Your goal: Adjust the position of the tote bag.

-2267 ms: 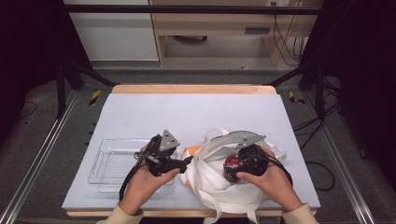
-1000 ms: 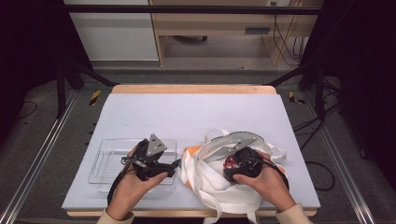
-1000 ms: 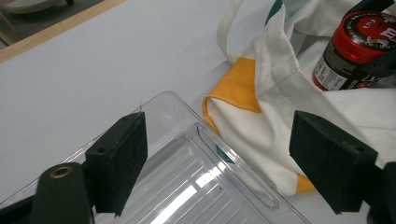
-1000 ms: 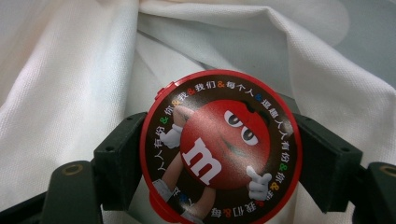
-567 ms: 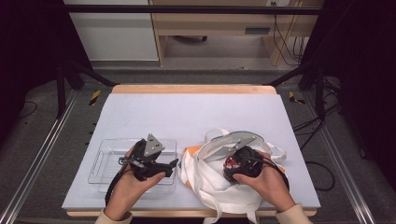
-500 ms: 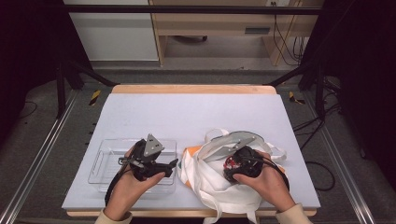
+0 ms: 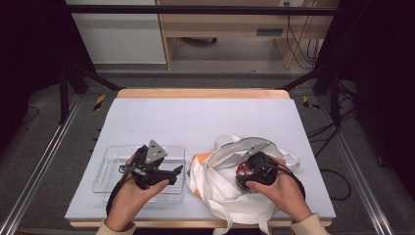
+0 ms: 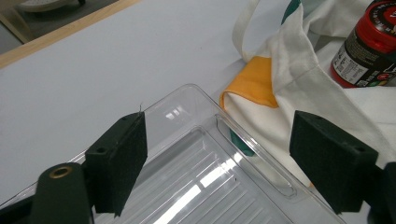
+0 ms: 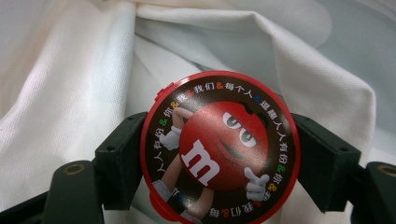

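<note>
My right gripper [image 7: 243, 172] is shut on a red candy jar [image 7: 244, 170] and holds it over the open white tote bag [image 7: 220, 193]. In the right gripper view the jar's round red lid [image 9: 219, 149] faces the camera, with both pads pressed on its sides and white bag cloth [image 9: 70, 70] behind it. My left gripper [image 7: 175, 171] hangs open over a clear plastic tray [image 7: 105, 169], pointing right toward the bag. In the left gripper view nothing is between the pads [image 8: 123, 158], the tray [image 8: 196, 186] lies below them, and the bag [image 8: 289, 93] and jar [image 8: 369, 42] are beyond.
The tray and the bag sit side by side near the front edge of the grey tabletop [image 7: 195, 117]. An orange patch [image 7: 200, 159] shows at the bag's left edge. Bag straps [image 7: 288, 159] loop out to the right. Dark frame posts flank the table.
The left gripper has drifted a little left and toward the person, over the tray. The right gripper and the jar have stayed in place.
</note>
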Action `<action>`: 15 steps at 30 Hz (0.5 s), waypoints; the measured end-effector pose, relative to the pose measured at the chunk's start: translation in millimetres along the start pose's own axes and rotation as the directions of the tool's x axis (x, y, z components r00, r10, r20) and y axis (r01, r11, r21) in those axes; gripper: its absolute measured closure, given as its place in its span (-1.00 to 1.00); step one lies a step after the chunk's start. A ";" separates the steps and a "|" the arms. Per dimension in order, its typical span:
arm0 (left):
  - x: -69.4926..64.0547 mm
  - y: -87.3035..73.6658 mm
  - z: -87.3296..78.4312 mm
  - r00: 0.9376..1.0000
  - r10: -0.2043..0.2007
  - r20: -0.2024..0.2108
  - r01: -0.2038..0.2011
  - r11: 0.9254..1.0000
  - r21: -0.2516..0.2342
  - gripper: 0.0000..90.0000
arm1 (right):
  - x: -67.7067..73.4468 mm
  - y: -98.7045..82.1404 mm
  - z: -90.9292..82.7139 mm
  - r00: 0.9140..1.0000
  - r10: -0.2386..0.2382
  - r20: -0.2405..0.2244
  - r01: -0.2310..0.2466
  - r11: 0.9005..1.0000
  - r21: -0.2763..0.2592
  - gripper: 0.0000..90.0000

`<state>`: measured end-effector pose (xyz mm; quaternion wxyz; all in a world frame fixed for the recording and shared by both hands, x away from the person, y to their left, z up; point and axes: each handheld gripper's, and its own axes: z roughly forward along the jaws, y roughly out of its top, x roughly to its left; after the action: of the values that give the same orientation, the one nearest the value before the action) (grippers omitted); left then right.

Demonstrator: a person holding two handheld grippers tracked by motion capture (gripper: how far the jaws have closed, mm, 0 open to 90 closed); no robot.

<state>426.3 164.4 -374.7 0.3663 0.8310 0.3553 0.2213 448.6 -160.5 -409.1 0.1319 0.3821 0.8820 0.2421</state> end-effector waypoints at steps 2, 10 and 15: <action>0.5 -0.2 -1.0 1.000 -0.008 -0.004 0.008 1.000 -0.004 -0.57 | -0.5 0.7 -1.7 1.000 -0.001 0.001 0.001 1.000 0.000 -0.43; 5.1 -1.3 -5.1 1.000 -0.013 -0.015 0.013 1.000 -0.011 -0.58 | -2.4 3.7 -7.1 1.000 -0.002 0.011 0.002 1.000 -0.008 -0.43; 7.7 -2.3 -6.4 1.000 -0.015 -0.019 0.015 1.000 -0.010 -0.58 | -4.0 4.8 -10.3 1.000 -0.004 0.015 0.004 1.000 -0.011 -0.43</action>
<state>426.4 174.2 -371.5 0.3686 0.8243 0.3641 0.2283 450.0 -164.0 -397.7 0.1411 0.3815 0.8803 0.2440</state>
